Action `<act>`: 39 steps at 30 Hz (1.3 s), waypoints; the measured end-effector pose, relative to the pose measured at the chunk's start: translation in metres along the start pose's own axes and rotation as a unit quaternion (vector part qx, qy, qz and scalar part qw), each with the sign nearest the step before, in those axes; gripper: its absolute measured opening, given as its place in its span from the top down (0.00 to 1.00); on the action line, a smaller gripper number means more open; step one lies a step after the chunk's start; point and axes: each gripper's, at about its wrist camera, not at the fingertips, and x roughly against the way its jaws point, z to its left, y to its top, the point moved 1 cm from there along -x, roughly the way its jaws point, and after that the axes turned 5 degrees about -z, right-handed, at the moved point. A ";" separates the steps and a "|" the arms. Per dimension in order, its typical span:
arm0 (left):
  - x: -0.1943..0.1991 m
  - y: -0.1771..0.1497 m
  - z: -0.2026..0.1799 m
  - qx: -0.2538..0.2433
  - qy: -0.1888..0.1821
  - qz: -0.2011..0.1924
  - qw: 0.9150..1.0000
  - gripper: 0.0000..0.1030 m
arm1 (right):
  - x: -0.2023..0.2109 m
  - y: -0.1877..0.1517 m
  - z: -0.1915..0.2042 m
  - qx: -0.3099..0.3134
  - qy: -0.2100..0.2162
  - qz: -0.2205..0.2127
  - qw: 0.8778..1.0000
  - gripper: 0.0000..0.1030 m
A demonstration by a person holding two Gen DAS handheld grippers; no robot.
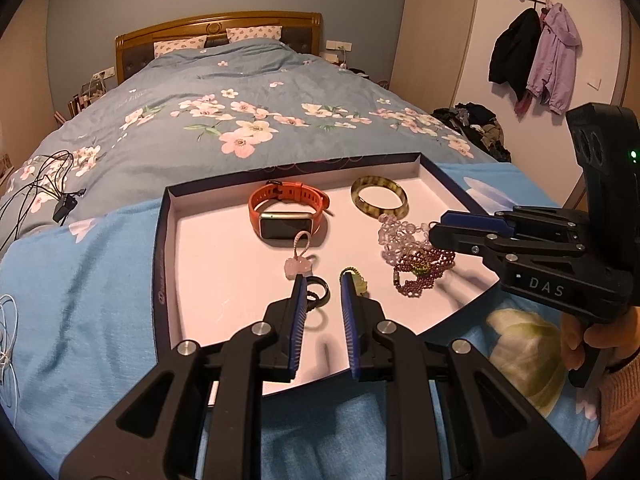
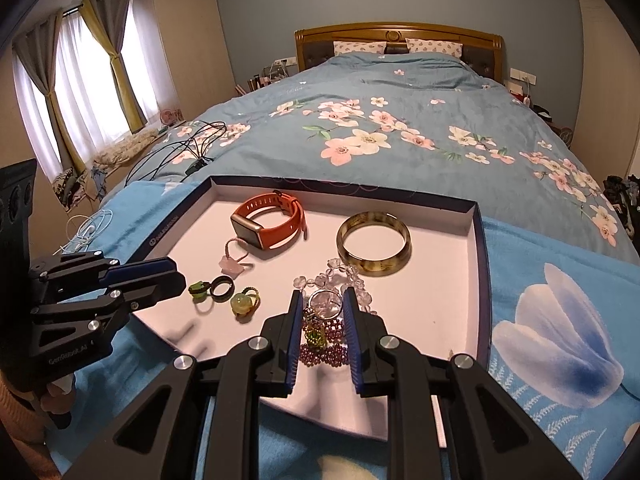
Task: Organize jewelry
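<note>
Jewelry heaped loose in shallow tray [image 2: 478,264] on bed: beaded bracelets [image 2: 326,340], orange watch [image 2: 266,222], bangle [image 2: 374,244], rings [image 2: 222,288]. Sorting apparently not begun. Right gripper [image 2: 322,312] hovering over beads, left gripper [image 1: 322,292] over rings, jaws narrowly apart, both empty. Next, probably: lower, pinch one piece.
</note>
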 end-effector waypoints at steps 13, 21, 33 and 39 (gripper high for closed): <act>0.002 -0.003 -0.001 0.000 0.007 -0.006 1.000 0.71 | -0.010 -0.004 0.000 -0.001 -0.003 0.011 1.000 0.79; 0.017 -0.003 -0.001 0.000 0.020 -0.024 1.000 0.43 | 0.007 -0.007 0.005 -0.002 -0.004 -0.012 1.000 0.55; 0.092 -0.021 -0.003 -0.009 0.090 -0.129 0.988 0.05 | 0.093 -0.032 0.025 -0.006 -0.041 -0.147 0.988 0.07; 0.129 -0.036 -0.005 0.019 0.106 -0.174 0.979 0.05 | 0.114 -0.047 0.036 0.006 -0.082 -0.170 0.982 0.07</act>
